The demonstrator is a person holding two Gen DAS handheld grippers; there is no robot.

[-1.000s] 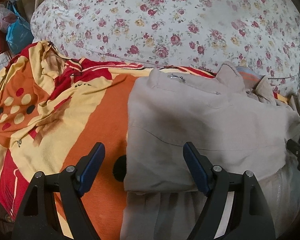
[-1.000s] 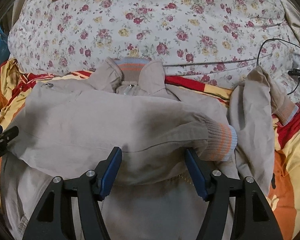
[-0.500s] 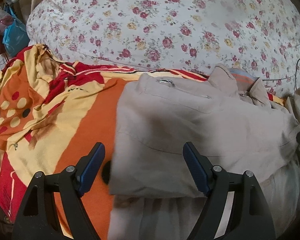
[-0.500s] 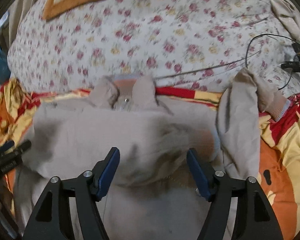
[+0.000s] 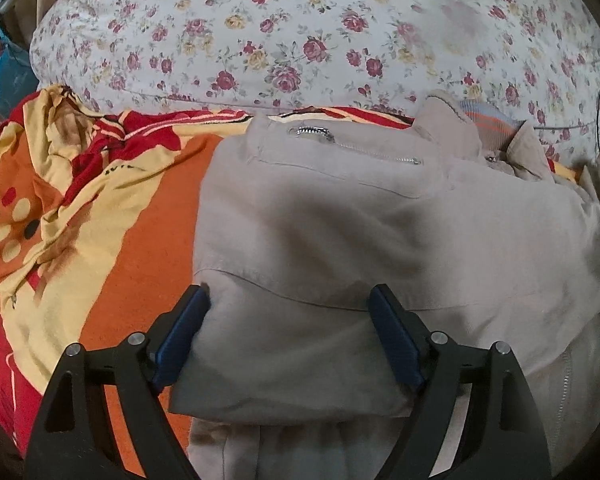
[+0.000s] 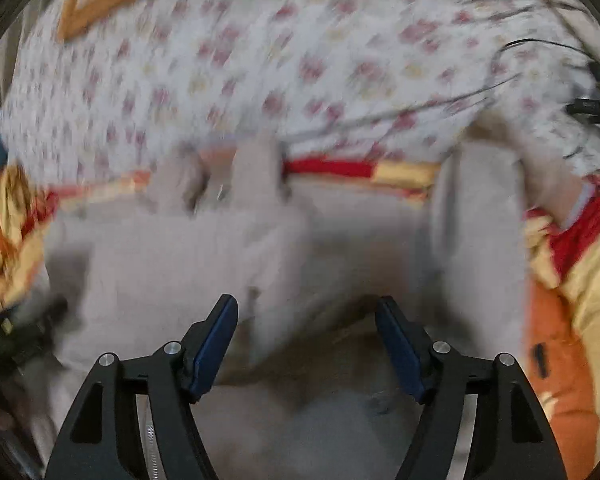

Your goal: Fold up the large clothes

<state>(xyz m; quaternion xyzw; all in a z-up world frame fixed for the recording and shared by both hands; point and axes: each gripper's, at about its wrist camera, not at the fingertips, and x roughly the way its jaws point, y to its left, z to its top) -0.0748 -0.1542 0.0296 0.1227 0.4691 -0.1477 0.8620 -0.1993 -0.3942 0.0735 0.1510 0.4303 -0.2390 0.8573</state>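
A beige jacket (image 5: 340, 232) with a zip pocket and a striped collar lies on the bed, its left sleeve folded across the body. My left gripper (image 5: 288, 320) is open, its jaws astride the folded sleeve's near edge. In the blurred right wrist view the jacket (image 6: 228, 256) fills the middle, and its other sleeve (image 6: 480, 216) stands bunched at the right. My right gripper (image 6: 306, 328) is open and empty above the jacket's lower part.
An orange, red and yellow blanket (image 5: 80, 208) covers the bed under the jacket. A floral duvet (image 5: 300, 28) is piled behind. Black cables (image 6: 540, 60) and a black device lie at the far right. A blue bag (image 5: 4, 80) sits at the far left.
My left gripper has moved forward and right onto the folded sleeve's edge. My right gripper has pulled back and up from the jacket, moving fast; its view is blurred.
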